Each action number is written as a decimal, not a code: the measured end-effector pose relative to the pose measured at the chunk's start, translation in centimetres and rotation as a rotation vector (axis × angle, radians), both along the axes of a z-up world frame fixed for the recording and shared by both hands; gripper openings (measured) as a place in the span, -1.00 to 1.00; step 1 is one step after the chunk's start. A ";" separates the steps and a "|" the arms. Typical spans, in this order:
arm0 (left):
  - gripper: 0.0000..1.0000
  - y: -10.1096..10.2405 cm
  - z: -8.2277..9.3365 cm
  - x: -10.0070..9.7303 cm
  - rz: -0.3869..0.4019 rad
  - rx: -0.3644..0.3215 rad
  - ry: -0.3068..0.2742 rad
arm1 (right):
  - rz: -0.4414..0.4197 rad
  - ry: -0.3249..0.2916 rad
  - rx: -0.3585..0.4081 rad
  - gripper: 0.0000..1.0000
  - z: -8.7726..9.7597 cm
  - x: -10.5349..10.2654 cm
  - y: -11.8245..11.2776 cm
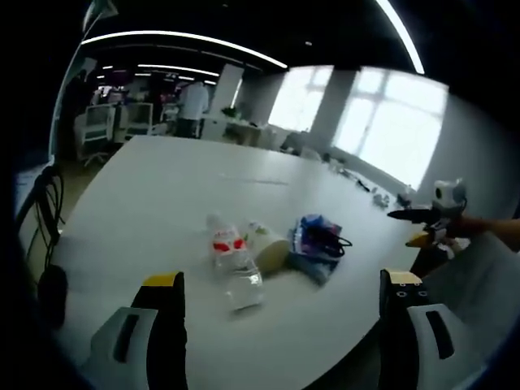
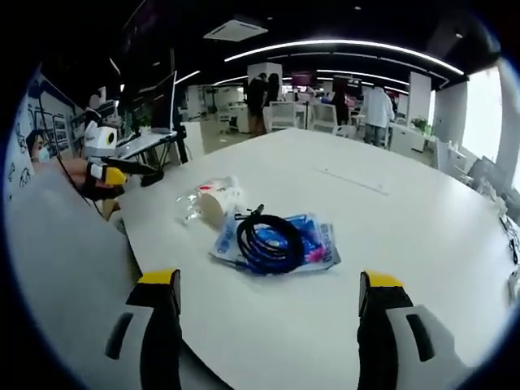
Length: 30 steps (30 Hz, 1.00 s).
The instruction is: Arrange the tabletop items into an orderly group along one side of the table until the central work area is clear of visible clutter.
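Note:
On the white table (image 1: 162,195) several items lie in a small cluster. A clear plastic bottle (image 1: 232,262) with a red label lies on its side beside a tipped paper cup (image 1: 270,249) and a blue packet (image 1: 313,244) with a black cable on it. My left gripper (image 1: 281,279) is open just short of them, holding nothing. In the right gripper view the coiled black cable (image 2: 266,236) rests on the blue packet (image 2: 323,245), with the cup (image 2: 216,203) and bottle (image 2: 189,205) behind it. My right gripper (image 2: 270,279) is open and holds nothing. Each gripper shows across the table in the other's view (image 1: 422,218) (image 2: 122,169).
The table's curved near edge (image 2: 154,260) runs under my right gripper. Black cables (image 1: 47,213) hang off the table's left side. A monitor on a stand (image 2: 162,101) is behind the left gripper. Office chairs (image 1: 97,126) and standing people (image 2: 375,106) are at the far end.

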<state>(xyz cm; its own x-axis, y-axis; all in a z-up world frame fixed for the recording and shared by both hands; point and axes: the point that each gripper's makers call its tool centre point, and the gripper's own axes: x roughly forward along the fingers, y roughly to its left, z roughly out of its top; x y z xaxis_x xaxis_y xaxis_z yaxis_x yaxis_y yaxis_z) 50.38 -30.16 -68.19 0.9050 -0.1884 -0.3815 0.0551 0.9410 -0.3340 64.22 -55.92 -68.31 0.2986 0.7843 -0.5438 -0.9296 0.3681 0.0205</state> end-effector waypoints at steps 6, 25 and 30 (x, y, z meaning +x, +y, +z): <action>0.93 0.4 0.0 -0.1 0.007 0.001 -0.004 | 0.066 -0.023 -0.023 0.74 0.5 0.3 1.4; 0.81 1.0 0.5 0.2 0.014 -0.002 0.002 | 0.250 -0.024 -0.057 0.35 0.5 -0.9 6.6; 0.77 1.0 0.7 0.3 0.018 -0.003 -0.002 | 0.308 -0.057 -0.067 -0.01 0.6 -0.9 9.8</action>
<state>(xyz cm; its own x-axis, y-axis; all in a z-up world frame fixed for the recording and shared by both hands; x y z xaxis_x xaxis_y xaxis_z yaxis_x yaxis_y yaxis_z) 50.64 -29.13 -67.50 0.9092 -0.1732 -0.3787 0.0389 0.9408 -0.3368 63.31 -46.09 -67.69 0.0846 0.8058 -0.5861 -0.9964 0.0684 -0.0497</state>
